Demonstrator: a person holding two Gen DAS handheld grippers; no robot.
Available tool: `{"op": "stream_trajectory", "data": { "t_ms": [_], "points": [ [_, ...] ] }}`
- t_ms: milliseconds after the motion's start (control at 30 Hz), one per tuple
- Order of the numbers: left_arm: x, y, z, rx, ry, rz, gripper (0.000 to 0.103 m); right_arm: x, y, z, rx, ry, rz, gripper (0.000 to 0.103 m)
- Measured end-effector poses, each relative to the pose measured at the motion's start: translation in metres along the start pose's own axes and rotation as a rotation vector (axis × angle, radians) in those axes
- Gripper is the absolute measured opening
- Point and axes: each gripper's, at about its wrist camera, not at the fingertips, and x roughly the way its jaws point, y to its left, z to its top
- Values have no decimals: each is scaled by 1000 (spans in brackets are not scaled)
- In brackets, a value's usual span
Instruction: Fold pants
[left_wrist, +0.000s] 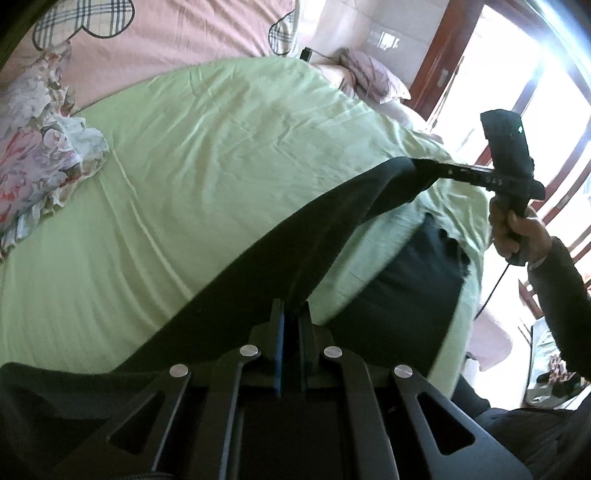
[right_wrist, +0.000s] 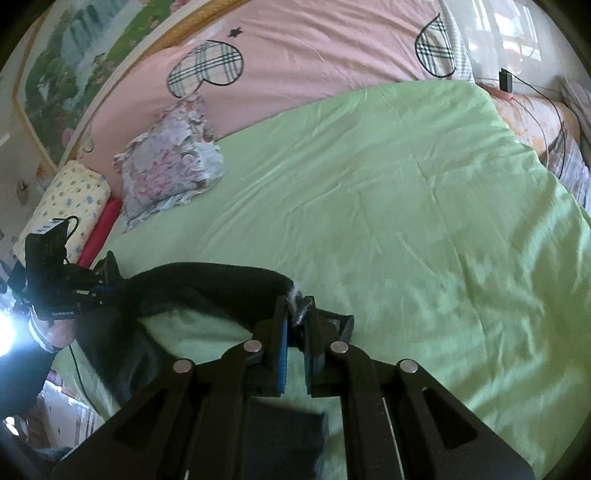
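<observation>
Black pants (left_wrist: 303, 229) hang stretched between my two grippers above a green bedsheet (left_wrist: 207, 155). My left gripper (left_wrist: 291, 310) is shut on one end of the cloth's top edge. In the left wrist view my right gripper (left_wrist: 424, 164) grips the other end at the right, held by a hand. In the right wrist view my right gripper (right_wrist: 297, 306) is shut on the pants (right_wrist: 207, 280), with a bit of white lining showing at the fingertips. My left gripper (right_wrist: 107, 288) holds the far end at the left. The rest of the pants drapes down over the bed's near edge.
A folded floral cloth (right_wrist: 170, 166) lies at the sheet's left far side. A pink quilt with plaid hearts (right_wrist: 295, 55) lies behind. A patterned pillow (right_wrist: 70, 195) is at the left. A window and wooden frame (left_wrist: 517, 92) stand to the right.
</observation>
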Motion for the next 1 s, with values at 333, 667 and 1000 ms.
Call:
{"op": "stream_trajectory", "data": {
  "t_ms": [333, 667, 1000],
  "points": [
    [-11, -37, -49, -14, -9, -28, 4, -36, 12, -52, -79, -21, 33, 7],
    [-13, -56, -79, 31, -14, 2, 4, -46, 16, -90, -144, 20, 3, 7],
    [-1, -65, -100, 59, 14, -4, 4, -51, 23, -107, -200, 71, -42, 7]
  ]
}}
